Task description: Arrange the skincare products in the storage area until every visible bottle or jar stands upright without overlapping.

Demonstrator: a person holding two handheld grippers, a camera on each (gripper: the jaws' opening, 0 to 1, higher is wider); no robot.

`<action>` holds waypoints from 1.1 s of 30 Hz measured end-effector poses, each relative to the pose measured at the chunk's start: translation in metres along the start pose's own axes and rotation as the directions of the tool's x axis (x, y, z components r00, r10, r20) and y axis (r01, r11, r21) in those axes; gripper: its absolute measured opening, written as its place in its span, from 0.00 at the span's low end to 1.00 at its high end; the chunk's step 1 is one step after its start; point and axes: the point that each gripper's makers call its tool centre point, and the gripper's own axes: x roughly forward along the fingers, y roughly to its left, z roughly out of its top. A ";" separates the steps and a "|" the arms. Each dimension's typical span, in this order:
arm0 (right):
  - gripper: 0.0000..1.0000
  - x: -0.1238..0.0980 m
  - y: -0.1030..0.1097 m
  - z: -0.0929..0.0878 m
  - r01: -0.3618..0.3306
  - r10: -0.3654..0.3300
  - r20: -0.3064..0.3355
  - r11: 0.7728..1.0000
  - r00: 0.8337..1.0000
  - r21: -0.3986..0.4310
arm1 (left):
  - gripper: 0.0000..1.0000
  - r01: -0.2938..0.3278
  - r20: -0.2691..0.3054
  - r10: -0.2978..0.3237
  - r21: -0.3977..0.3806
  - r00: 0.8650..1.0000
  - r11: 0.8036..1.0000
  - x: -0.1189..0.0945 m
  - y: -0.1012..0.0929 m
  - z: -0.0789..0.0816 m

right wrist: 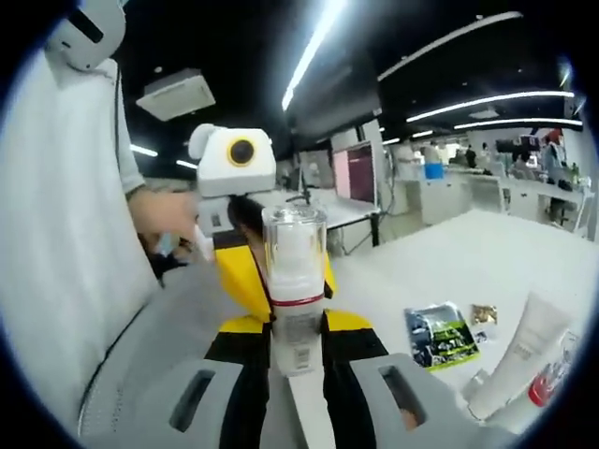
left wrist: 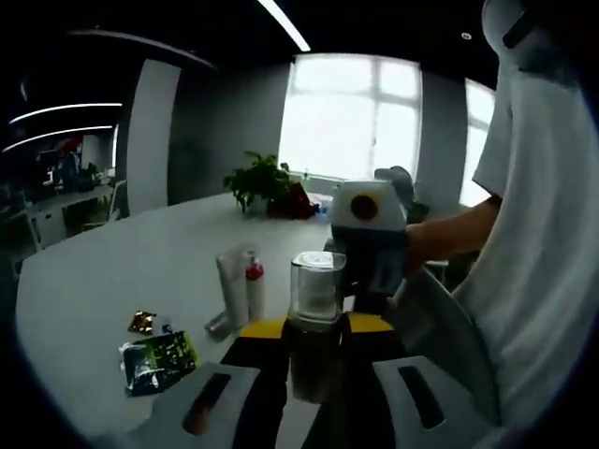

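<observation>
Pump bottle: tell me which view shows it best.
Right gripper view: the pump bottle stands full length between both grippers' jaws, clear cap and red band plain. Left gripper view gives only its clear cap and a dark body.

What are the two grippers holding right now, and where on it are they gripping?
Both hold one pump bottle with a clear cap. The right gripper clamps its lower body; the left gripper grips its dark lower part from the opposite side.

bench (left wrist: 112, 271): white | green-black sachet (left wrist: 157, 360): flat near its front edge | small gold packet (left wrist: 141, 322): just beside sachet | potted plant (left wrist: 259, 180): far edge, by bright window (left wrist: 351, 117)
</observation>
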 end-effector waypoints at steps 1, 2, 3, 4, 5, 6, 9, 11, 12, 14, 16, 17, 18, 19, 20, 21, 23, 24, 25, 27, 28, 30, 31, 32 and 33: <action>0.20 0.000 -0.001 -0.002 0.007 -0.007 -0.010 1.000 1.000 -0.009 | 0.25 -0.001 -0.007 0.001 0.003 1.000 1.000 0.002 0.000 -0.001; 0.20 0.000 -0.002 -0.003 0.008 -0.009 -0.015 1.000 1.000 -0.012 | 0.25 0.001 -0.011 -0.001 0.005 1.000 1.000 0.003 0.000 -0.001; 0.20 -0.001 -0.004 -0.004 0.014 -0.015 -0.021 1.000 1.000 -0.018 | 0.25 0.001 -0.017 -0.001 0.007 1.000 1.000 0.004 0.001 -0.002; 0.20 -0.001 -0.004 -0.005 0.018 -0.018 -0.024 1.000 1.000 -0.021 | 0.25 0.001 -0.020 -0.001 0.009 1.000 1.000 0.005 0.001 -0.002; 0.20 -0.002 -0.005 -0.007 0.021 -0.022 -0.030 0.999 0.999 -0.026 | 0.25 0.003 -0.026 -0.003 0.012 1.000 1.000 0.007 0.001 -0.003; 0.20 -0.002 -0.006 -0.008 0.025 -0.026 -0.034 0.999 0.999 -0.031 | 0.25 0.004 -0.029 -0.003 0.013 1.000 1.000 0.008 0.001 -0.004; 0.20 -0.002 -0.009 -0.012 0.035 -0.038 -0.053 0.999 0.998 -0.041 | 0.25 0.007 -0.040 -0.007 0.014 0.999 1.000 0.012 0.003 -0.007; 0.20 -0.002 -0.012 -0.014 0.045 -0.048 -0.063 0.998 0.997 -0.049 | 0.25 0.007 -0.044 -0.007 0.010 0.999 1.000 0.013 0.005 -0.008; 0.20 -0.002 -0.012 -0.015 0.046 -0.049 -0.065 0.998 0.997 -0.047 | 0.25 0.009 -0.045 -0.008 0.008 0.999 1.000 0.014 0.005 -0.008; 0.20 -0.003 -0.015 -0.015 0.052 -0.055 -0.063 0.998 0.997 -0.039 | 0.25 0.013 -0.046 -0.012 0.002 0.999 1.000 0.015 0.008 -0.008; 0.21 -0.003 -0.018 -0.012 0.057 -0.057 -0.049 0.998 0.997 -0.006 | 0.25 0.028 -0.044 -0.028 -0.011 0.999 1.000 0.016 0.012 -0.004; 0.21 -0.004 -0.020 -0.009 0.060 -0.060 -0.038 0.998 0.997 0.003 | 0.25 0.032 -0.033 -0.033 -0.023 0.999 0.999 0.017 0.014 0.000; 0.22 -0.005 -0.022 -0.005 0.058 -0.057 -0.018 0.998 0.998 0.020 | 0.25 0.048 -0.012 -0.049 -0.063 0.999 0.997 0.017 0.016 0.007; 0.23 -0.007 -0.026 -0.003 0.069 -0.068 -0.013 0.997 0.998 0.020 | 0.25 0.054 0.016 -0.053 -0.081 0.998 0.995 0.017 0.020 0.014; 0.24 -0.009 -0.029 -0.002 0.074 -0.074 -0.011 0.997 0.997 0.025 | 0.25 0.057 0.056 -0.051 -0.114 0.997 0.992 0.017 0.026 0.024; 0.28 -0.010 -0.032 -0.002 0.079 -0.078 -0.015 0.996 0.997 0.033 | 0.25 0.058 0.084 -0.047 -0.139 0.995 0.989 0.016 0.031 0.031; 0.33 -0.012 -0.035 -0.002 0.092 -0.091 -0.021 0.995 0.996 0.046 | 0.25 0.065 0.126 -0.045 -0.160 0.991 0.985 0.014 0.040 0.044; 0.33 -0.013 -0.036 -0.001 0.097 -0.096 -0.018 0.994 0.995 0.045 | 0.25 0.064 0.126 -0.045 -0.156 0.991 0.986 0.014 0.044 0.046; 0.31 -0.015 -0.039 0.001 0.108 -0.108 -0.010 0.993 0.994 0.039 | 0.25 0.063 0.123 -0.045 -0.153 0.991 0.986 0.015 0.045 0.047; 0.31 -0.017 -0.043 0.002 0.119 -0.119 -0.003 0.992 0.993 0.047 | 0.25 0.062 0.104 -0.050 -0.121 0.993 0.991 0.017 0.046 0.047; 0.30 -0.018 -0.044 0.002 0.125 -0.125 -0.003 0.991 0.992 0.047 | 0.25 0.061 0.090 -0.051 -0.106 0.995 0.992 0.018 0.046 0.046; 0.30 -0.019 -0.047 0.002 0.133 -0.133 -0.003 0.990 0.991 0.043 | 0.25 0.065 0.071 -0.059 -0.088 0.996 0.994 0.021 0.044 0.043; 0.29 -0.020 -0.048 0.001 0.136 -0.136 -0.006 0.990 0.991 0.041 | 0.25 0.067 0.067 -0.062 -0.082 0.996 0.994 0.023 0.043 0.041; 0.29 -0.020 -0.050 0.000 0.140 -0.140 -0.010 0.989 0.990 0.039 | 0.25 0.070 0.064 -0.066 -0.078 0.996 0.994 0.025 0.041 0.040; 0.29 -0.021 -0.050 -0.001 0.141 -0.140 -0.013 0.989 0.990 0.041 | 0.25 0.075 0.055 -0.071 -0.070 0.996 0.995 0.027 0.039 0.038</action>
